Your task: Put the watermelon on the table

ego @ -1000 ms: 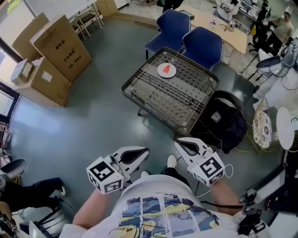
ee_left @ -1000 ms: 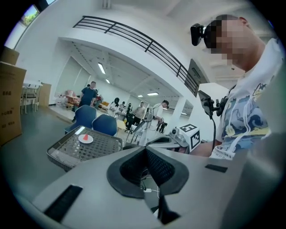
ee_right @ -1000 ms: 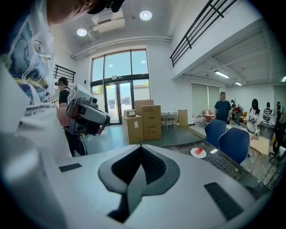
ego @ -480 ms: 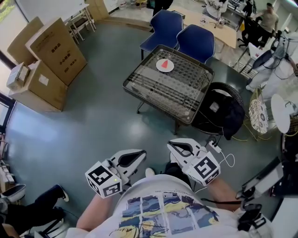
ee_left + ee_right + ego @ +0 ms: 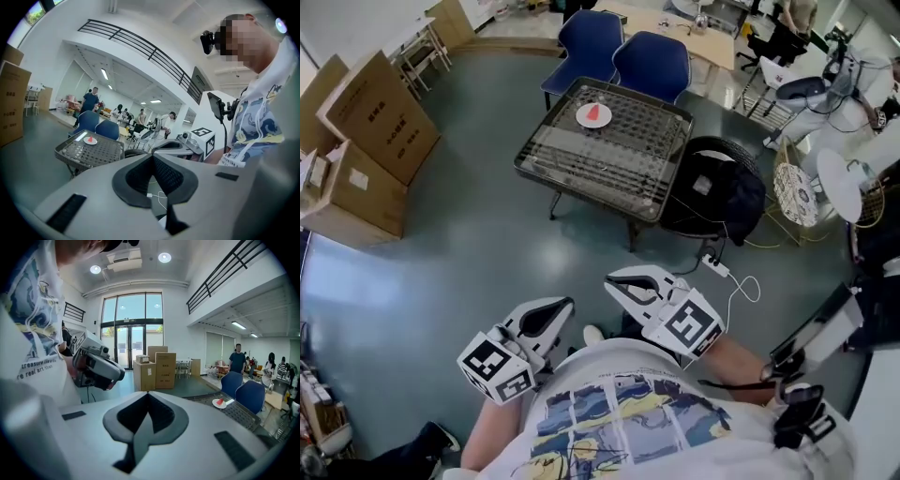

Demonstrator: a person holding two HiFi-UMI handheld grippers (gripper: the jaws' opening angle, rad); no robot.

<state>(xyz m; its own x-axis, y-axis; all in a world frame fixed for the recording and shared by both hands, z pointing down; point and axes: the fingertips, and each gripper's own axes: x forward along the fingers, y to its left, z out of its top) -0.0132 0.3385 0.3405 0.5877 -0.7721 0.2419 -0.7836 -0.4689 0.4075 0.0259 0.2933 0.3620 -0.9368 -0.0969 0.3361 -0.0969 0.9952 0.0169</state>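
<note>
A red watermelon wedge (image 5: 594, 113) lies on a small white plate (image 5: 584, 119) at the far side of a wire-mesh table (image 5: 619, 164), well ahead of me. My two grippers are held close to my body, far from the table. Both the left gripper (image 5: 569, 302) and the right gripper (image 5: 610, 279) are shut and hold nothing. In the left gripper view the wedge (image 5: 90, 138) shows small on the table (image 5: 101, 152), beyond the shut left gripper (image 5: 152, 155). The right gripper view has the wedge (image 5: 220, 401) at the right, past the shut right gripper (image 5: 148, 393).
Two blue chairs (image 5: 652, 61) stand behind the table. A black bag (image 5: 717, 197) sits on a round seat to its right, with a white cable (image 5: 736, 281) on the floor. Cardboard boxes (image 5: 370, 122) are stacked at the left. Grey floor lies between me and the table.
The table and plate have slid up and left in the head view and look smaller. Both grippers stay shut near my body and have shifted slightly left.
</note>
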